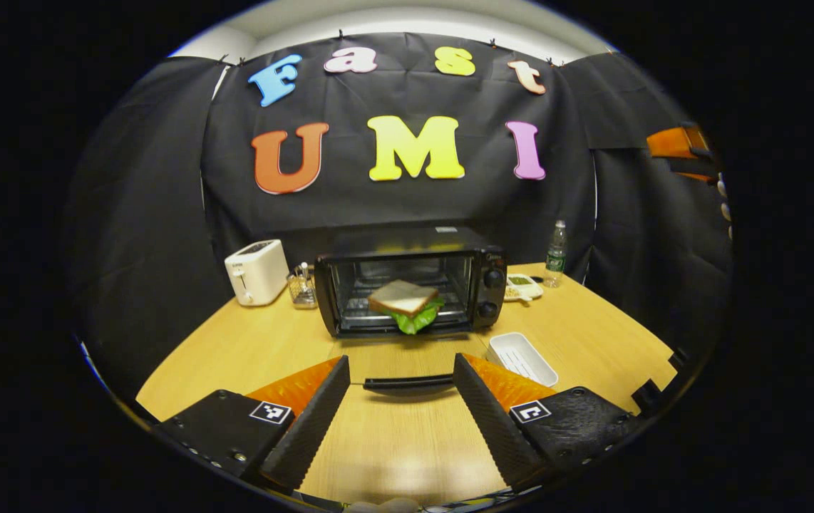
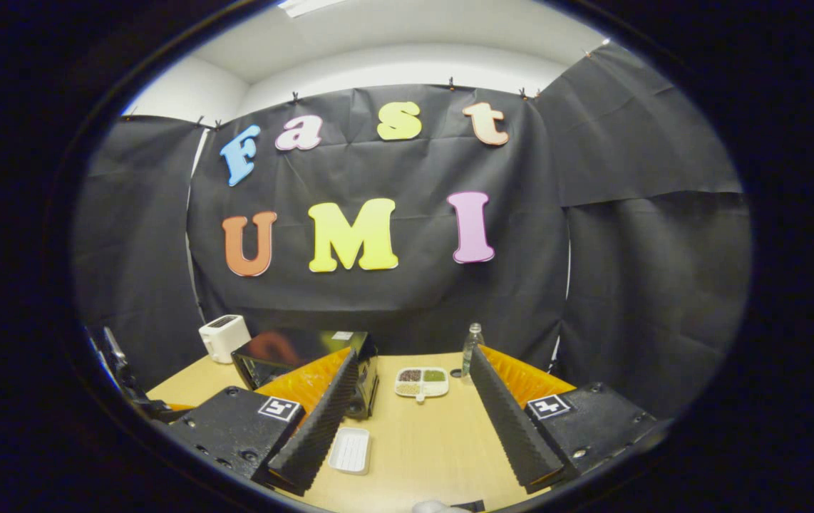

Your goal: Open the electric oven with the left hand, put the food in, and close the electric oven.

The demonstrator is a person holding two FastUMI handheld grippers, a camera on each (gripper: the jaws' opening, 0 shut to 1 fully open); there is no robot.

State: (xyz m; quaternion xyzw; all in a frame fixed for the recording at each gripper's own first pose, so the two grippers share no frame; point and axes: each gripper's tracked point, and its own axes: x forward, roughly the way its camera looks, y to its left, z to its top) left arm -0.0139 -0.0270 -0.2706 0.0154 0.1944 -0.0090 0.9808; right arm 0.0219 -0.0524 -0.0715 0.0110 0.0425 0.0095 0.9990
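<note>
Oven [image 1: 410,291] sits at the back-centre of the wooden table [image 1: 407,442], door dropped flat toward the camera; door handle [image 1: 408,383] lies just between the left gripper's [image 1: 401,388] fingertips, contact can't be confirmed. Left gripper fingers are spread apart, nothing clamped. Sandwich [image 1: 404,302] (bread slice on top, lettuce leaf poking out the front) rests on the rack inside the oven cavity, near the front edge. Two control knobs [image 1: 492,292] on the oven's right panel.

Left of the oven: white toaster [image 1: 256,271], then a small wire holder [image 1: 301,287] just beside the oven. Right of the oven: divided snack dish [image 1: 523,286] and a plastic water bottle [image 1: 556,254] near the back wall. Empty white rectangular tray [image 1: 521,358] on the table to the front-right of the oven, near the left gripper's right finger.

Right gripper view: right gripper [image 2: 410,413] held higher up and well back from the oven [image 2: 307,367], fingers spread apart, holding nothing. Same white tray [image 2: 351,450] shows just beside its left finger, snack dish [image 2: 421,382] between the fingers farther off, bottle [image 2: 472,348] behind, toaster [image 2: 224,337] at left.
</note>
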